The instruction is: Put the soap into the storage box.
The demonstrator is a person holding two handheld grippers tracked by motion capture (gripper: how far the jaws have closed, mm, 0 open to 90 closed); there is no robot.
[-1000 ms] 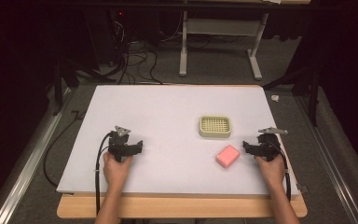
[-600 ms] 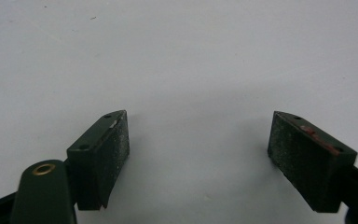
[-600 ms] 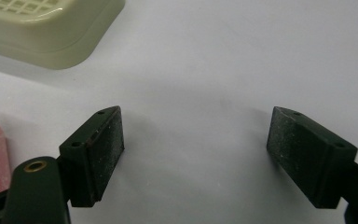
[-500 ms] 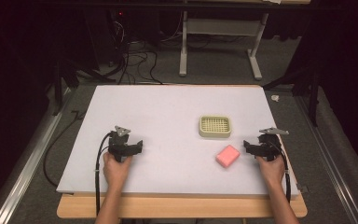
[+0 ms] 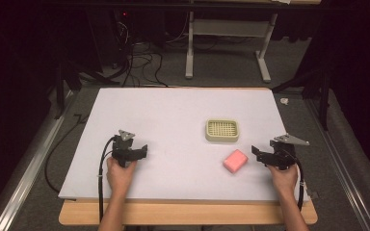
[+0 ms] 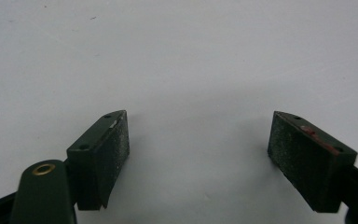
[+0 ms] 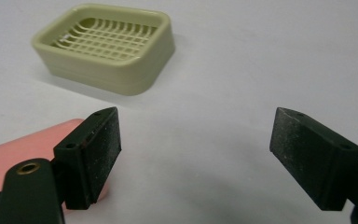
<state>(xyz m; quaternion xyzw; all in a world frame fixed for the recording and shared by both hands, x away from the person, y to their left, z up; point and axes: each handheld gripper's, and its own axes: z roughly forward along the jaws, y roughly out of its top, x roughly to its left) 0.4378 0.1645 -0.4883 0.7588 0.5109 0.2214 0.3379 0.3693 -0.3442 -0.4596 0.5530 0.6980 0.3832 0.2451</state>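
high view: left gripper (image 5: 143, 150) on bare counter (image 5: 173, 115), right gripper (image 5: 256, 153) just beside pink soap (image 5: 235, 160), soap dish (image 5: 222, 130) near behind it | left gripper view: fingers (image 6: 100, 156) wide apart, empty | right gripper view: fingers (image 7: 324, 156) wide apart, soap at left finger, dish beyond

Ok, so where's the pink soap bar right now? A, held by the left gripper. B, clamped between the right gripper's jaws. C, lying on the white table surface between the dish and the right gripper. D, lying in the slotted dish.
C: in the high view the pink soap bar lies flat on the white table surface, apart from the slotted dish, with the open right gripper beside it.
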